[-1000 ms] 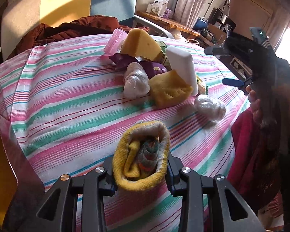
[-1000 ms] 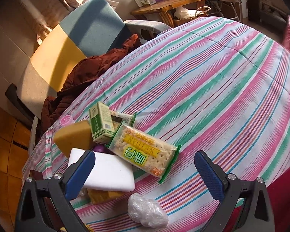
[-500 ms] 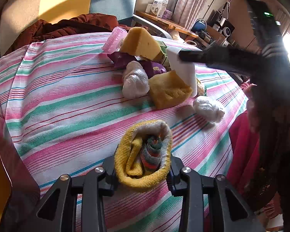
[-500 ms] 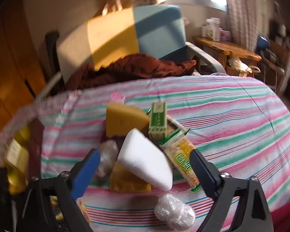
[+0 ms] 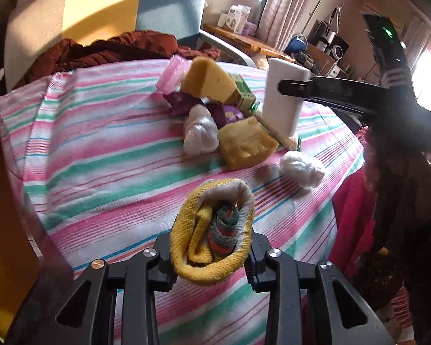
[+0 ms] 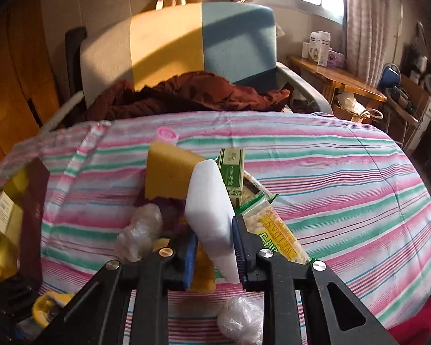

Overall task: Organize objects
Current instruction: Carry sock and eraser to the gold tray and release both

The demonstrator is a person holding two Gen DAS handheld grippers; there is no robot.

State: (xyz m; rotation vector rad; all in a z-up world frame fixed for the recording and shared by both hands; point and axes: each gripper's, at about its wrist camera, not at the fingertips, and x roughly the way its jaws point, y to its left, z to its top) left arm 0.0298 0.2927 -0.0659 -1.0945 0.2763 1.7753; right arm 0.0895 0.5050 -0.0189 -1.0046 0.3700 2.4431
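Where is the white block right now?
In the right wrist view the white block stands mid-frame, clamped in the right tongs, between the yellow sponge and the green box.

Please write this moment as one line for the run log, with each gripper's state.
left gripper: shut on rolled socks | right gripper: jaws just closed, shut on white foam block | surface: striped bedcover

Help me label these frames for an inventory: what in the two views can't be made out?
- Purple packet, left wrist view: buried under the yellow sponge and plastic wad; print unreadable.
- Lower yellow sponge, right wrist view: mostly hidden behind the white foam block and right tongs.
- Boxes on the side table: too small to read.
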